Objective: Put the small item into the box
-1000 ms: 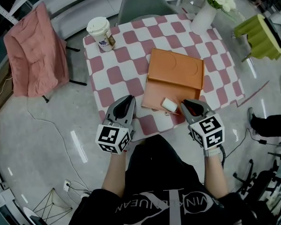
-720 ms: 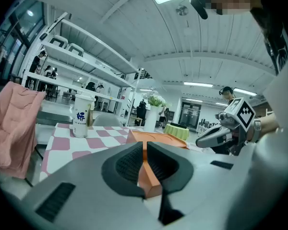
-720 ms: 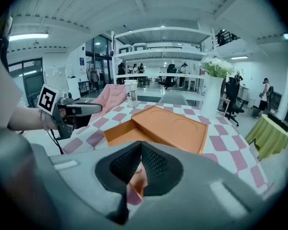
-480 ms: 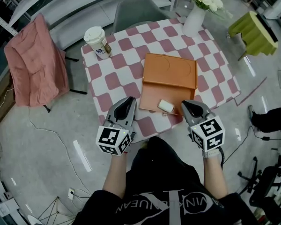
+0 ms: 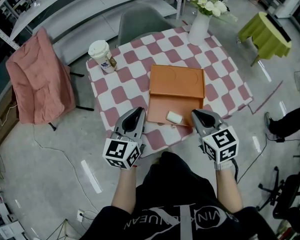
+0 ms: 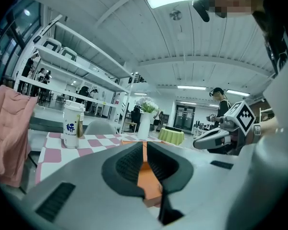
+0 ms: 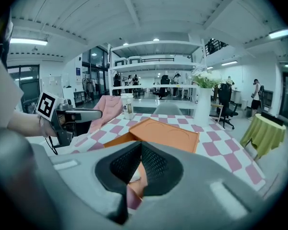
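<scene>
The item (image 5: 174, 117), small and white, lies in the open orange box (image 5: 160, 108), towards its front right. The lid (image 5: 176, 80) lies flat behind the tray, joined to it at the back edge. The box sits near the front of a table (image 5: 125, 84) covered in a pink-and-white check cloth.

The left gripper (image 5: 138, 112) is at the table's near edge, just left of the box's front corner. Its jaws are together with nothing between them, and the left gripper view shows the pads (image 6: 129, 162) meeting at the tip. The right gripper (image 5: 196, 114) is at the box's front right corner, just beside the item. Its jaws are also closed and empty, and a bit of the item shows through the gap below its pads. The item lies between the two gripper tips, touching neither.

A lidded paper cup (image 5: 102, 55) stands at the far left corner of the table, well apart from the box. A white vase (image 5: 198, 28) of flowers stands at the far right corner. A grey chair (image 5: 140, 26) is pushed in at the far side. To the left, a pink cloth (image 5: 37, 79) is draped over another chair. A green stool (image 5: 265, 30) stands off to the right. A person's leg (image 5: 290, 124) shows at the right edge.
</scene>
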